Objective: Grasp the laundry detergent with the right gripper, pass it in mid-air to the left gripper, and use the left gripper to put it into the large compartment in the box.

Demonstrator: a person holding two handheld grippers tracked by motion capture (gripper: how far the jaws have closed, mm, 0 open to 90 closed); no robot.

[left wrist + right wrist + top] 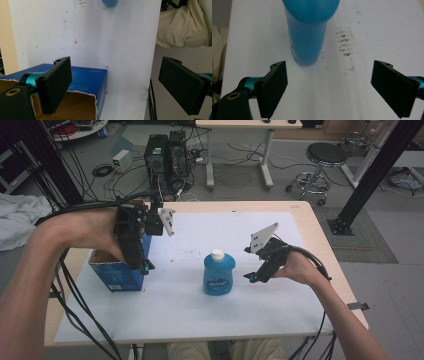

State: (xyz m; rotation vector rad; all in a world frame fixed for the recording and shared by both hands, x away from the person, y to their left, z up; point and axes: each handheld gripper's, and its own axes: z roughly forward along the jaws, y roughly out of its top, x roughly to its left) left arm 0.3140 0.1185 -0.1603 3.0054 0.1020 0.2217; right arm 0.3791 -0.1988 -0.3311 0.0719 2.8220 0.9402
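A blue bottle (pixel 219 274) with a white cap stands upright in the middle of the white sheet (pixel 190 310). To its left sits a blue cardboard box (pixel 118 274) with a torn open top. My left gripper (pixel 142 265) hovers over that box, open and holding nothing. In the left gripper view the left gripper (pixel 116 85) has the box (pixel 87 77) under one jaw. My right gripper (pixel 252 277) is just right of the bottle, open and not touching it. From the right gripper (pixel 329 87), the bottle (pixel 308 35) stands just ahead, nearer one jaw.
The sheet covers a light wooden table (pixel 327 270). Cables (pixel 75 305) trail from the left gripper over the table's left edge. The person's lap (pixel 185 25) is at the near edge. On the floor beyond are computer towers (pixel 167 155) and a stool (pixel 325 157).
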